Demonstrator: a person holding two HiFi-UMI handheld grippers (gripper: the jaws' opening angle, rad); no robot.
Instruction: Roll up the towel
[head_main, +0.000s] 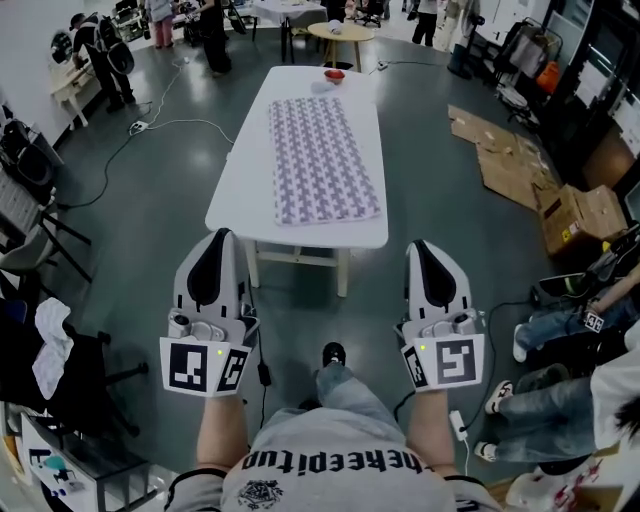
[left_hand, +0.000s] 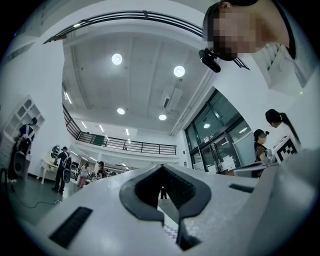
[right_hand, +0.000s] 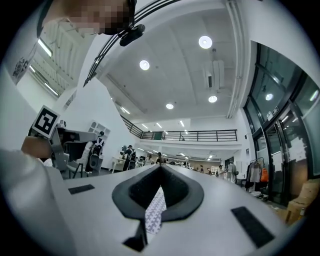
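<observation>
Towel (head_main: 325, 160): flat, unrolled, by table (head_main: 232, 205) near edge.
Your L hand-held gripper (head_main: 221, 240): jaws closed, empty, short of table.
Your R hand-held gripper (head_main: 422, 250): closed too, nothing held.

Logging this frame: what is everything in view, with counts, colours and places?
towel: one, purple-and-white patterned, spread flat on the table
table: one, white, ahead of the person
small object: one, red, table's far end
round table: one, wooden, beyond the white table
cardboard: several flattened sheets, brown, floor at right
left gripper: one, white with black pads, shut, empty, short of the table
right gripper: one, same colours, shut, empty, short of the table
</observation>
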